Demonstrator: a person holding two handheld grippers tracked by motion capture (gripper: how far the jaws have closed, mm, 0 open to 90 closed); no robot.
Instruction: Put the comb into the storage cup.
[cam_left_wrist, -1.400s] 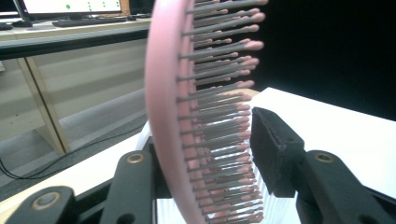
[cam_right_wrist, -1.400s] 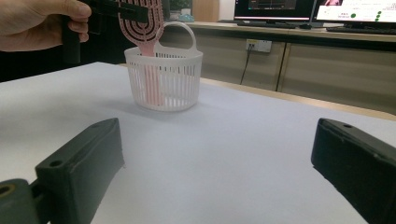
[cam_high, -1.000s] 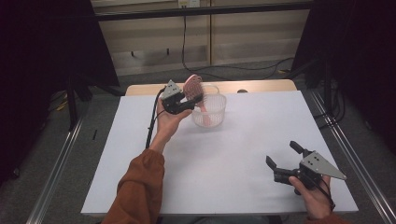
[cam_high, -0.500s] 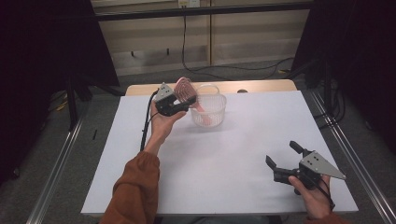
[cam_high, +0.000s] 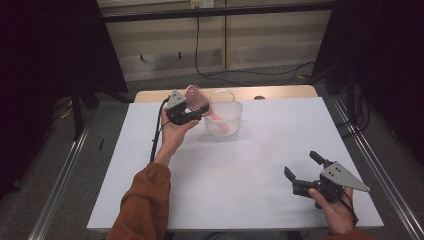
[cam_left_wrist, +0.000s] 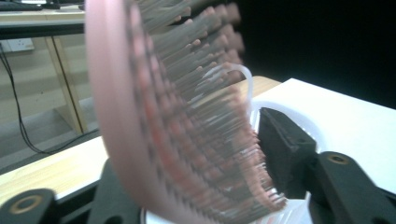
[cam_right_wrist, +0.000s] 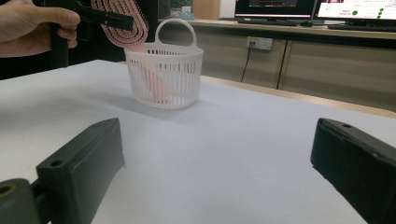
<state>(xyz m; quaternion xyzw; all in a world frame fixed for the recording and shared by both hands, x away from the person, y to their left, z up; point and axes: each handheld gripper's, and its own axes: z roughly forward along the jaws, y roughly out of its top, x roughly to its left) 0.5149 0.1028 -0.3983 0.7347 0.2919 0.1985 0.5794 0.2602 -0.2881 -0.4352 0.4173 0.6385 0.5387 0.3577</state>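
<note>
A pink hairbrush (cam_high: 196, 98) stands with its handle down inside a white slatted basket (cam_high: 223, 120) at the table's far middle. Its bristled head (cam_left_wrist: 154, 116) sits between the jaws of my left gripper (cam_high: 195, 111), just left of the basket's rim. Those jaws have just been opening, and the right fingertip (cam_left_wrist: 285, 140) stands just off the bristle tips, so the brush rests loosely. From the right gripper view, the basket (cam_right_wrist: 166, 74) and brush head (cam_right_wrist: 123, 21) lie far off. My right gripper (cam_high: 300, 164) hovers open and empty near the front right.
The white table top (cam_high: 250, 165) spreads wide between the basket and my right gripper. A wooden bench edge (cam_high: 280, 92) runs behind the table. Metal rails (cam_high: 60, 175) flank it on the floor, and a cable (cam_high: 157, 135) trails from the left gripper.
The left gripper and the brush head have shifted slightly left, toward the basket's left rim. The right gripper has stayed where it was.
</note>
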